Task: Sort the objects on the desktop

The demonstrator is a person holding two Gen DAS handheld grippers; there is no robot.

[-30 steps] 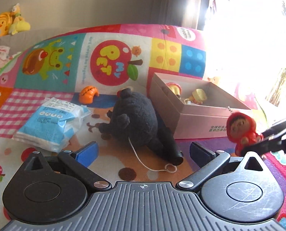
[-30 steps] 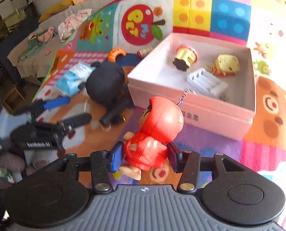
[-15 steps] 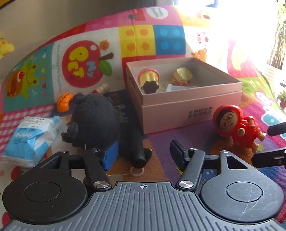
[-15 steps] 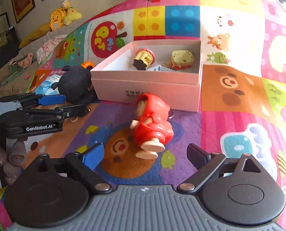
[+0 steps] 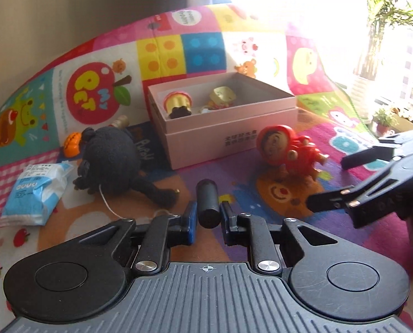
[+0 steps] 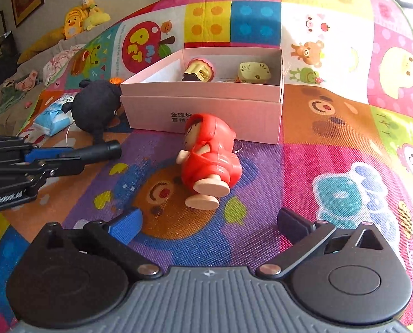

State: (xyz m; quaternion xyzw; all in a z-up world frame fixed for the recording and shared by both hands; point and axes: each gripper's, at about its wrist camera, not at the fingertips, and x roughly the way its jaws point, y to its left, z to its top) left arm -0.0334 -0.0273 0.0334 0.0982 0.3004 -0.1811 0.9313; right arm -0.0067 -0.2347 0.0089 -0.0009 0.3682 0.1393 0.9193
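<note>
Black cylinder [image 5: 207,204] sat pinched in the left gripper [image 5: 208,216], whose jaws had just closed; the right gripper [image 6: 209,223] had just spread wide, empty, the red-hooded figurine [image 6: 210,156] lying before it beside the pink box [image 6: 206,111]; "GenRobot.AI" marked the left gripper.

Strong daylight from window [image 5: 303,8] at upper right, blown-out glare washing out mat [image 5: 303,63] beneath, far wall [image 5: 67,22] dim, soft shadows under toys, heavy fisheye bending at edges, focus generally sharp

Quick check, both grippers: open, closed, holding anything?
Left gripper: jaws have just closed, shut on the black cylindrical leg of the black plush toy.
Right gripper: jaws have just opened, empty; red hooded figurine lies released on the mat.
</note>
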